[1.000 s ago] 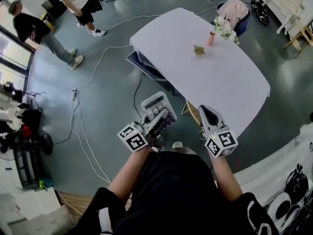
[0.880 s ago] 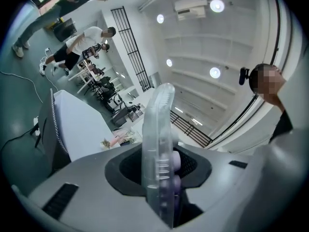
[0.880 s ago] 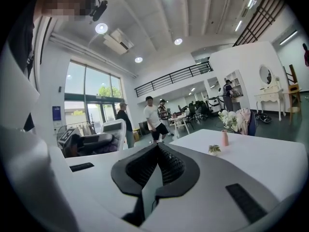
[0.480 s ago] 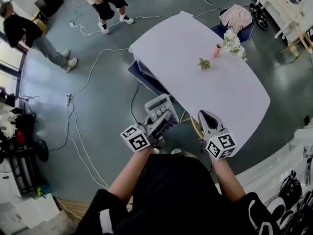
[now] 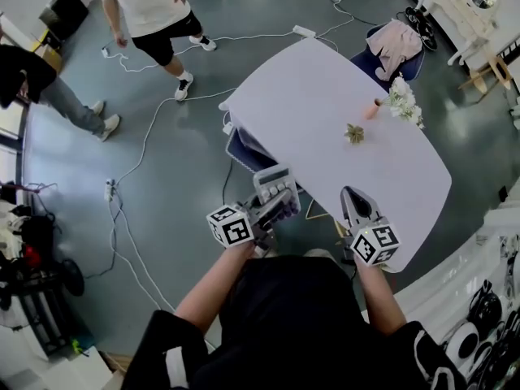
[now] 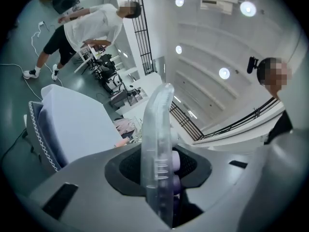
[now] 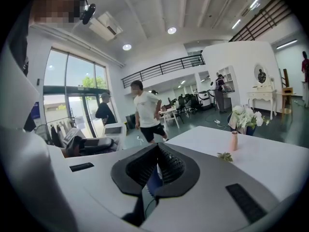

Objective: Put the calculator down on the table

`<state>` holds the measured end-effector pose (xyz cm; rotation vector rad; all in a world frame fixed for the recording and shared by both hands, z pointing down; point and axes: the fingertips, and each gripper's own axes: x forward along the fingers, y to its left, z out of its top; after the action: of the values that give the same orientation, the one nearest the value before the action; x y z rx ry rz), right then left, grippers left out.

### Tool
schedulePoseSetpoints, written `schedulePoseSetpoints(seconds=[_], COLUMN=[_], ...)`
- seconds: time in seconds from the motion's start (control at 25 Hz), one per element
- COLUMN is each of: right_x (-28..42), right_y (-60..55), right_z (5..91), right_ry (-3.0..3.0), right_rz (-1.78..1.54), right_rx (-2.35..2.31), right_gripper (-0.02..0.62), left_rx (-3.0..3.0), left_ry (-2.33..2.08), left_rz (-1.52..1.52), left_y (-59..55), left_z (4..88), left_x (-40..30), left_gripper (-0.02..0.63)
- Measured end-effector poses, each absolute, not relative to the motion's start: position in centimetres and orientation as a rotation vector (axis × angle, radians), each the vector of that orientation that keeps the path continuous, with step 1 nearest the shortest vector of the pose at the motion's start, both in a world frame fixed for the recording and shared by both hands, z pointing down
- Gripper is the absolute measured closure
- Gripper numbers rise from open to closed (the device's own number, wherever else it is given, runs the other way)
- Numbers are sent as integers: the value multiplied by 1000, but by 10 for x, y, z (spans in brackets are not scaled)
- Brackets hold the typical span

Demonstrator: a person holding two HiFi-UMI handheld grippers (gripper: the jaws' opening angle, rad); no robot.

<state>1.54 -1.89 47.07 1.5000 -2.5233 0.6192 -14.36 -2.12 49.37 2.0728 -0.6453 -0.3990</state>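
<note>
The grey calculator [image 5: 275, 187] with purple keys is clamped in my left gripper [image 5: 276, 205], off the table's near-left edge and above the floor. In the left gripper view the calculator [image 6: 157, 144] stands edge-on between the pads, its clear rim upward. My right gripper [image 5: 352, 193] is shut with nothing in it and hovers over the near edge of the white table [image 5: 325, 96]. The right gripper view has that gripper [image 7: 156, 164] with its jaws together, the table [image 7: 260, 158] ahead to the right and the calculator [image 7: 114, 129] off to the left.
On the table stand a pink vase with white flowers [image 5: 396, 101] and a small green sprig [image 5: 354, 133]. A blue chair [image 5: 244, 147] is tucked under the table's left side. Cables cross the floor. A person in white [image 5: 150, 15] walks at the far left, and another stands beyond.
Both grippers have moved toward the table, the left still holding the calculator. The table's near edge now lies under the right gripper. The person in white has walked closer.
</note>
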Motion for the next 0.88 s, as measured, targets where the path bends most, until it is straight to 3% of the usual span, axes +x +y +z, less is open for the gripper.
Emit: schedulePoseSetpoints(seconds=[0.32,0.88], right_x=[5,57], right_y=[-54,-98], right_z=[478,551], right_ry=[-2404,-2256], right_rz=[636,689], right_rx=[1629,1706], right_gripper=[597,597], left_rx=[1985,1841], left_ry=[-600,-414], left_rz=[-369,47], left_y=[-103,-145], left_z=[534,681], left_x=[-152,-32], left_gripper=[480,479])
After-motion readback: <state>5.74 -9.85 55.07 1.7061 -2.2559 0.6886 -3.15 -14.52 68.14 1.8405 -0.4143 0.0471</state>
